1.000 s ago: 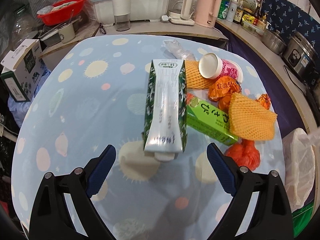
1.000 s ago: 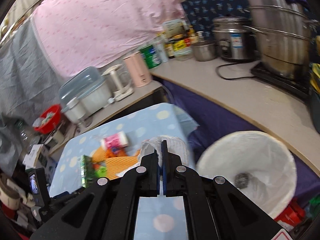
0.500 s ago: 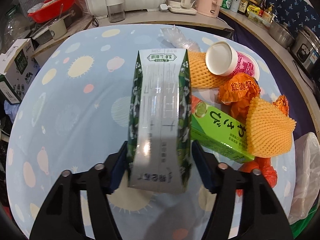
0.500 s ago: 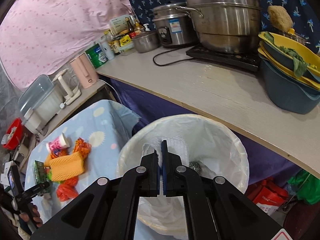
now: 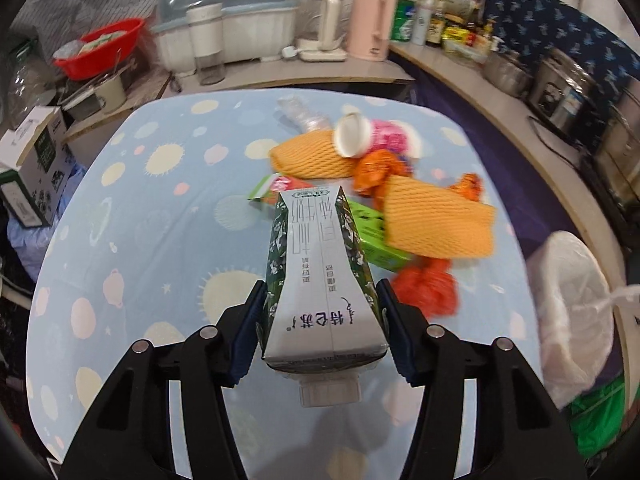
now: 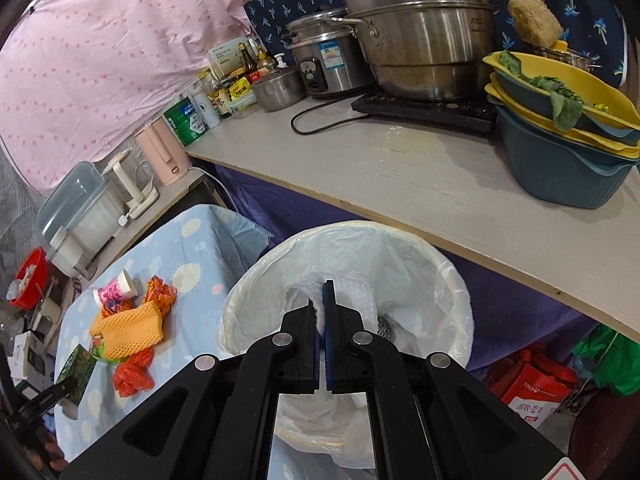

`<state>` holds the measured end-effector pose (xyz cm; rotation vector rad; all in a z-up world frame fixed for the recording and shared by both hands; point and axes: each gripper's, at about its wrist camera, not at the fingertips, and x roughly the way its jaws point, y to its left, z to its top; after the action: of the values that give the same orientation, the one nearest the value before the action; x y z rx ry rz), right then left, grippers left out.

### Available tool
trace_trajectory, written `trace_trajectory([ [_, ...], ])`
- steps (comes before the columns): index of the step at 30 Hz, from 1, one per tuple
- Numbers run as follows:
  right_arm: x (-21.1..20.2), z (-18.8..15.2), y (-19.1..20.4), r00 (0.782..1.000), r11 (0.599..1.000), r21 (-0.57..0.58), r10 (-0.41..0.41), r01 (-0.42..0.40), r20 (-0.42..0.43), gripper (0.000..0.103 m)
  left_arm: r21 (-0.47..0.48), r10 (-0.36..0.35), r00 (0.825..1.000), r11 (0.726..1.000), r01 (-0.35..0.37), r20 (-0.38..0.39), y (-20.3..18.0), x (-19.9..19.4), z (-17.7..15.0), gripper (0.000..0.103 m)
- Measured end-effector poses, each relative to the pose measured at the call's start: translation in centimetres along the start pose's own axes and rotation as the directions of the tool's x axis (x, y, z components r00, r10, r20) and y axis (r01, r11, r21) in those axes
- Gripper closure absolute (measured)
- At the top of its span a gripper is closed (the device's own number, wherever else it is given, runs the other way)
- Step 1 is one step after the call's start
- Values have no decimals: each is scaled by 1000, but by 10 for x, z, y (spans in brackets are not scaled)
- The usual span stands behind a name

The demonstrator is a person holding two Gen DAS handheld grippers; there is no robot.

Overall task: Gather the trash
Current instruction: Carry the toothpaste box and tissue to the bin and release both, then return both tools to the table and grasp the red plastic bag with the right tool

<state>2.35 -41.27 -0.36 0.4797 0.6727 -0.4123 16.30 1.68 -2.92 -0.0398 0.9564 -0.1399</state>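
My left gripper [image 5: 322, 286] is shut on a green and white milk carton [image 5: 316, 240], its blue pads pressed on both sides, and the carton is lifted above the blue spotted table [image 5: 140, 220]. Its cap end points toward the camera. My right gripper [image 6: 320, 300] is shut on a white foam wrap [image 6: 352, 288] and hangs over the white-lined trash bin [image 6: 344, 236]. In the right wrist view the carton [image 6: 78, 368] shows at the far left. Orange foam nets [image 5: 436, 220], a pink paper cup [image 5: 372, 140], a green box [image 5: 376, 240] and a red bag [image 5: 424, 288] lie on the table.
The bin [image 5: 572, 312] stands off the table's right edge, below a long counter [image 6: 420, 184] with pots, bowls and bottles. A dish rack [image 5: 224, 20], kettles and a red basin [image 5: 100, 44] line the far shelf. A cardboard box [image 5: 32, 168] sits to the left.
My left gripper's jaws closed on the milk carton and lifted it off the table. My right gripper swung from above the table edge to over the bin, still holding the white wrap.
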Motion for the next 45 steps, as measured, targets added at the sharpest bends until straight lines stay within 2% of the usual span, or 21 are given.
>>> trace_trajectory([
  [6,-17,3,-17,1000,1000,18,7,-7,25,101,98,-111,993,989,107,36,-54,-41,-8,50],
  [13,-16,3,-29,1000,1000,23,-19,19,15,101,225,-228,973,950,217,24,-130,-58,-18,50],
  [16,-8,1,-31,1000,1000,18,-15,15,-16,101,263,-268,963,930,257,6,-160,-58,-21,50],
  [22,12,-7,-30,997,1000,-8,-17,17,-76,101,336,-300,954,896,290,-25,-217,-47,-28,50],
  [29,26,-9,-31,993,1000,-14,-17,16,-115,100,366,-329,942,870,329,-67,-256,-32,-30,50],
  [33,28,-5,-37,994,1000,11,-5,6,-113,95,384,-317,944,864,327,-89,-271,-22,-31,50],
  [35,25,-3,-41,994,999,34,3,1,-106,89,387,-311,946,864,322,-93,-277,-18,-30,50],
  [37,21,1,-44,996,998,59,16,-11,-89,70,388,-321,942,859,334,-100,-281,-15,-29,50],
  [40,14,7,-45,998,998,66,22,-18,-64,65,399,-323,943,856,329,-84,-288,-15,-25,50],
  [45,-5,15,-43,999,997,68,33,-32,-17,55,375,-324,943,867,327,-73,-290,-19,-16,36],
])
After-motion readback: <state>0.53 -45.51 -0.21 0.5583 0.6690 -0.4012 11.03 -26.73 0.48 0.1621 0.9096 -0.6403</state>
